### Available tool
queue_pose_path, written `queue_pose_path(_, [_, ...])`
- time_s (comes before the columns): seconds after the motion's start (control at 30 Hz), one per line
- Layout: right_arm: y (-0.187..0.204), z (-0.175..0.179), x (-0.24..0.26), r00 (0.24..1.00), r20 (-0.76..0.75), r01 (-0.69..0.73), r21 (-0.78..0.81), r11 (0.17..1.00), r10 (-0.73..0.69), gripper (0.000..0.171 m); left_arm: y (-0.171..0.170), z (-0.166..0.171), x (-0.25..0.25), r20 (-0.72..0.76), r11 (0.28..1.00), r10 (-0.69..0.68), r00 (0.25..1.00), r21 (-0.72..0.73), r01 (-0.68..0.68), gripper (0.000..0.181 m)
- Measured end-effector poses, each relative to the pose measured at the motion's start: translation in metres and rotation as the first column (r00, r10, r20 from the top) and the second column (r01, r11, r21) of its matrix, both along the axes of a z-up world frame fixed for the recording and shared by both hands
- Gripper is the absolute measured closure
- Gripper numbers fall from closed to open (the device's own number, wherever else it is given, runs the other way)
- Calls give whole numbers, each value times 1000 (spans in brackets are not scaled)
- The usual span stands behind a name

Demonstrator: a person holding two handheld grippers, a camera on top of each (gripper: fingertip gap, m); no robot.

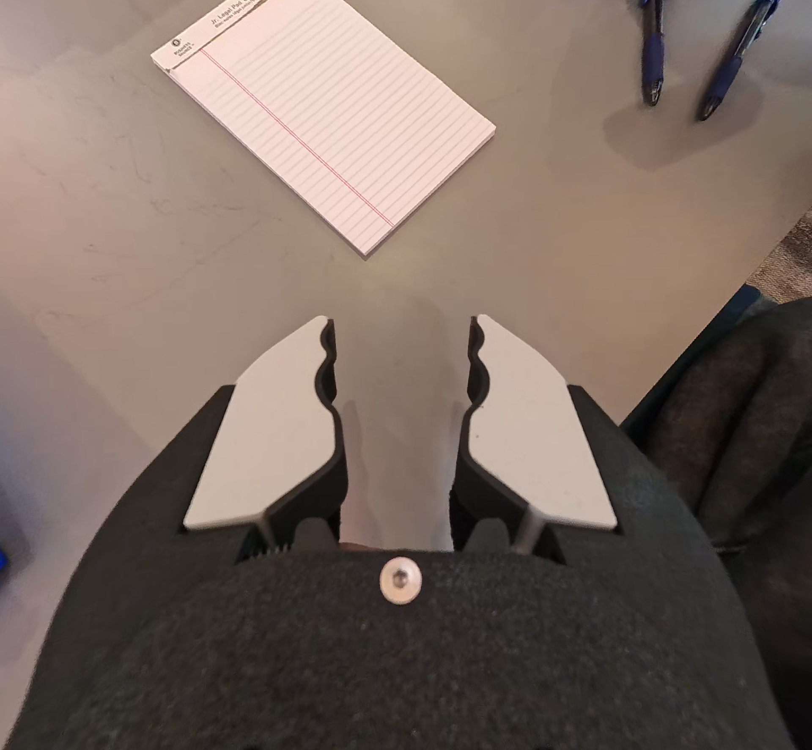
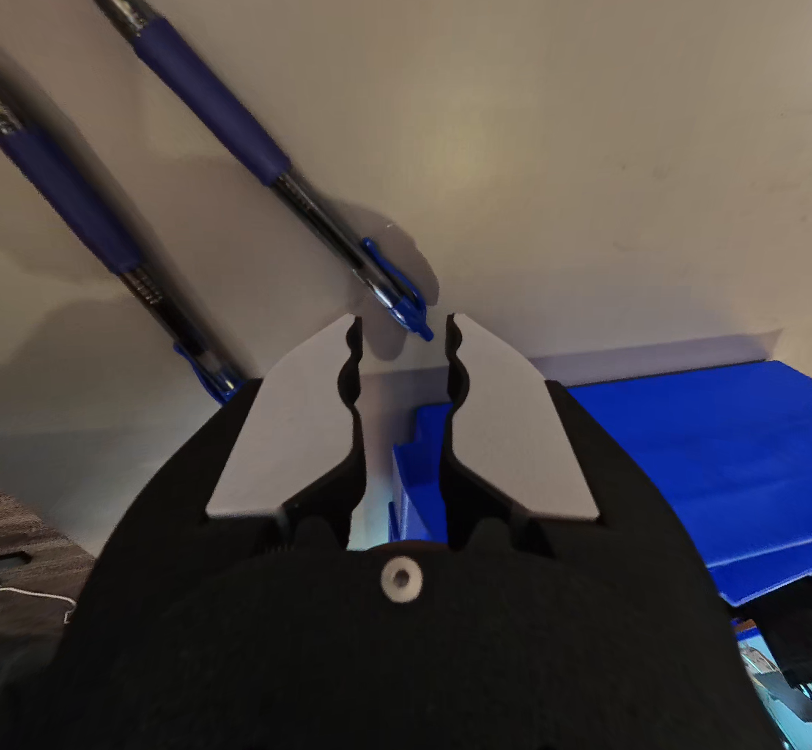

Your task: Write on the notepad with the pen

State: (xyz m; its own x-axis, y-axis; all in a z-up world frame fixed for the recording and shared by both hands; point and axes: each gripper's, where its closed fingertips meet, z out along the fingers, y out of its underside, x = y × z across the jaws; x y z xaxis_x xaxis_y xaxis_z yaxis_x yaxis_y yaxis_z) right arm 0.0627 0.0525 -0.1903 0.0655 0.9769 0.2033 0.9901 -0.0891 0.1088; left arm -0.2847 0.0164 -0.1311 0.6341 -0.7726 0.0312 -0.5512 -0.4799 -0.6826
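White lined notepad [image 1: 323, 114] bears small printing on its header; both grippers' fingers [image 1: 285, 417] [image 2: 496, 417] gape empty.

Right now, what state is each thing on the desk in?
White lined notepad: flat, top page blank.
Nearer blue click pen: lying loose, ungripped.
Second blue click pen: lying beside it.
Left tool: open, empty.
Right tool: open, at the nearer pen's clip end.
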Motion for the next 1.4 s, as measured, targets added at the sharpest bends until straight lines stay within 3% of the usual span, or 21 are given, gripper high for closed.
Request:
queue_pose_path(0.27, [-4,-6,-1,995,97,-29,-17,999,31,152,-6,-1,2,5,1000,-23,1000,-8,24,123])
queue_pose_path(0.53, [-17,-5,-6,1000,18,3,-104,995,-1,155,-15,3,9,14,998,-55,998,-5,56,123])
queue_pose_path(0.8, [-35,52,-12,991,-112,66,-79,995,-75,156,-18,17,22,23,995,-93,995,21,93,124])
queue_pose_path(0.93, [-33,80,-31,952,-288,99,-50,994,-109,157,-18,25,30,12,992,-118,993,48,118,124])
queue_pose_path(1.03, [-21,83,-37,932,-337,143,11,990,-131,158,-22,25,33,25,991,-128,991,43,127,124])
queue_pose_path(1.23, [1,57,-56,846,-475,277,3,961,-242,160,-29,17,32,20,991,-133,991,26,132,124])
queue_pose_path(1.4, [-6,39,-65,773,-552,322,-84,943,-314,160,-31,17,28,31,991,-130,991,21,129,124])
